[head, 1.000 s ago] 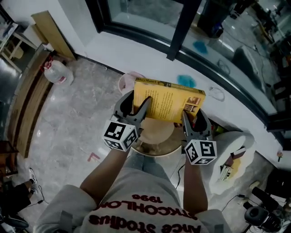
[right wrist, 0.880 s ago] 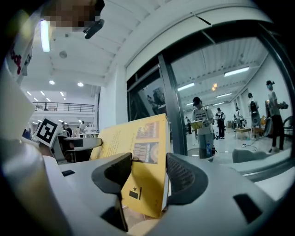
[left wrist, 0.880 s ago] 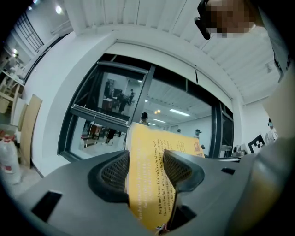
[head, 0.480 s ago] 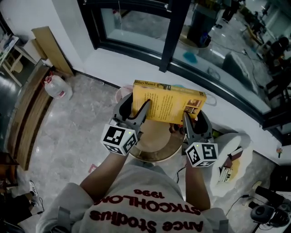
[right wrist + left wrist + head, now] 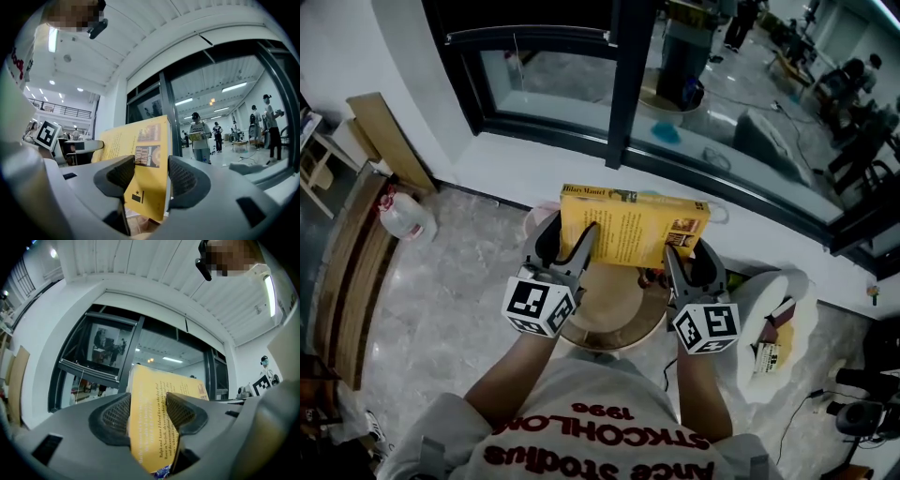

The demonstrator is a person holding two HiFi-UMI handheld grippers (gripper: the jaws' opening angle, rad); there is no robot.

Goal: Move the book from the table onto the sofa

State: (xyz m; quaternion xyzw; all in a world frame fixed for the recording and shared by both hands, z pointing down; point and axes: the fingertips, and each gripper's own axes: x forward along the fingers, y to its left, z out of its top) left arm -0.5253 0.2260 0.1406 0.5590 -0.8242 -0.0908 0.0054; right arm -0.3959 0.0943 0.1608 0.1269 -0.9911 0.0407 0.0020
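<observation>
A yellow paperback book hangs level in the air above a small round wooden table, held at both ends. My left gripper is shut on the book's left end, and my right gripper is shut on its right end. In the left gripper view the yellow cover fills the gap between the ribbed pads. In the right gripper view the book's back cover stands pressed between the two pads.
A white windowsill and a dark-framed window run across the far side. On the marble floor at the left stand a water jug and wooden boards. A white cushioned seat with small items on it sits right of the table.
Both grippers have risen with the book, which now hangs higher above the round table. The head view has tipped up toward the window.
</observation>
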